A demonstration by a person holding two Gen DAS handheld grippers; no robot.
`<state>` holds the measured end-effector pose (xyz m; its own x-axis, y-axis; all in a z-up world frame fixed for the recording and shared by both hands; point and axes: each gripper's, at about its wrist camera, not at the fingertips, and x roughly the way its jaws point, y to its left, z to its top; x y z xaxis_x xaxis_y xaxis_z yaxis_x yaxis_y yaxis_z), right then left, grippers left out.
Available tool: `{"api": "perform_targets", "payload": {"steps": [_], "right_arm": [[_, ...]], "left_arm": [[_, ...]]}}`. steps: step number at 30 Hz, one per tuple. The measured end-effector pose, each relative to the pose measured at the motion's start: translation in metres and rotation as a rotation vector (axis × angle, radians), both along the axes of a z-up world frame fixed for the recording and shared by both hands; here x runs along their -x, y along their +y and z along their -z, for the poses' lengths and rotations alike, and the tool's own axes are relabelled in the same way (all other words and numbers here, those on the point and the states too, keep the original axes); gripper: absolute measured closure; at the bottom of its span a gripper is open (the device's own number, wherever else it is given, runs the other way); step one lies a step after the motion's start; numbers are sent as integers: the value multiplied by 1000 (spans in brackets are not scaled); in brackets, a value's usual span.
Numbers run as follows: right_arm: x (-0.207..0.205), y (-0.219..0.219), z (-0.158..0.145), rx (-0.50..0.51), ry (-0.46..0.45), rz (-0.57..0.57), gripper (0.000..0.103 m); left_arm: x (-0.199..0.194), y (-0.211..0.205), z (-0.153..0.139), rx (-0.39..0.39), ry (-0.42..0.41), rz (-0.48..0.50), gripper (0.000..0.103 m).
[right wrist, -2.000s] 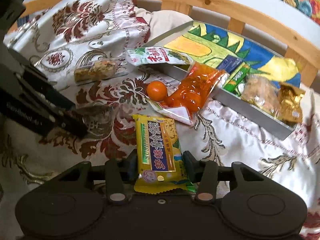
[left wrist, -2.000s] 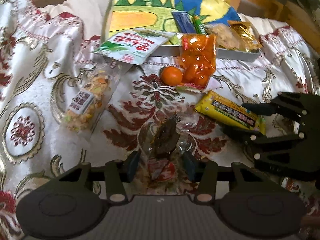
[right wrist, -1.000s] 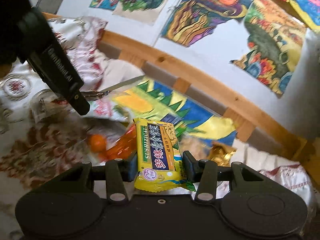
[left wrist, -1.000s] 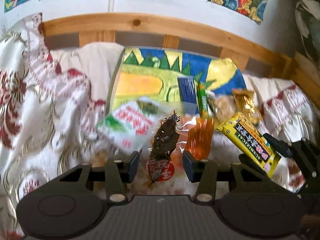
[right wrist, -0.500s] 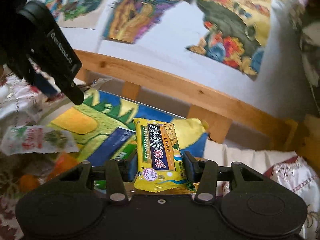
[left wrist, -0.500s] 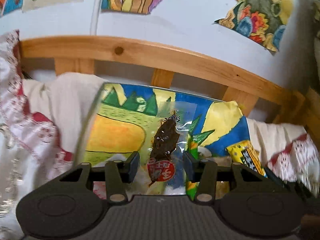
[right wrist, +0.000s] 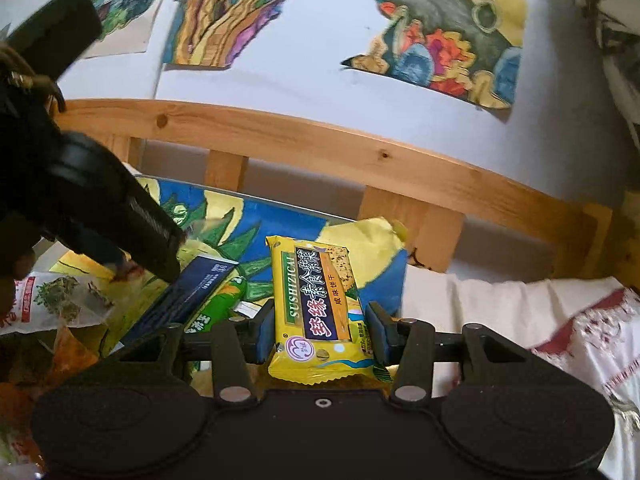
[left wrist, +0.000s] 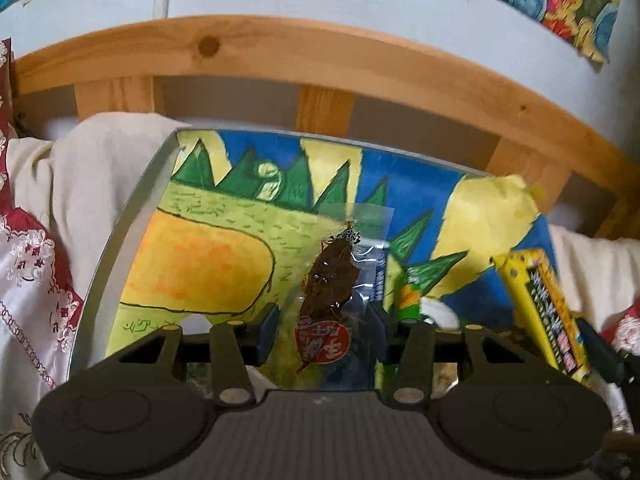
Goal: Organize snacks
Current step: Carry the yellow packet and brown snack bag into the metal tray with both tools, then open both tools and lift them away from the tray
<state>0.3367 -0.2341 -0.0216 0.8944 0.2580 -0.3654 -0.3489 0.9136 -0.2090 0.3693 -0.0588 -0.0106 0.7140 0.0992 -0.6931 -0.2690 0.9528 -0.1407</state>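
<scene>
My left gripper [left wrist: 322, 330] is shut on a clear packet with a dark brown dried snack [left wrist: 330, 280] and a red label, held above the tray [left wrist: 120, 240] lined with a bright green, yellow and blue drawing. My right gripper [right wrist: 320, 334] is shut on a yellow cracker pack [right wrist: 316, 304], held over the tray's right end [right wrist: 384, 264]. That yellow pack [left wrist: 540, 308] also shows at the right of the left wrist view. In the right wrist view the left gripper's black body [right wrist: 100, 208] hangs over the tray at the left.
In the tray lie a dark blue pack [right wrist: 188, 292] and a green pack [right wrist: 220, 304]. A white and red bag [right wrist: 52, 300] and orange wrappers [right wrist: 64, 352] lie at the tray's near left. A wooden bed rail [left wrist: 320, 60] runs behind. White and red cloth [right wrist: 540, 320] covers the right.
Both grippers have moved forward with their packets, from above the loose snacks to above the tray. The bed rail and wall have come closer.
</scene>
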Motion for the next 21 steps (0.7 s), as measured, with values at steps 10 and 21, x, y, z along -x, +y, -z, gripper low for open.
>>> {"api": "perform_targets", "payload": {"steps": [10, 21], "right_arm": [[-8, 13, 14, 15, 27, -38, 54], [-5, 12, 11, 4, 7, -27, 42]], "left_arm": [[-6, 4, 13, -16, 55, 5, 51], [2, 9, 8, 17, 24, -6, 33]]}}
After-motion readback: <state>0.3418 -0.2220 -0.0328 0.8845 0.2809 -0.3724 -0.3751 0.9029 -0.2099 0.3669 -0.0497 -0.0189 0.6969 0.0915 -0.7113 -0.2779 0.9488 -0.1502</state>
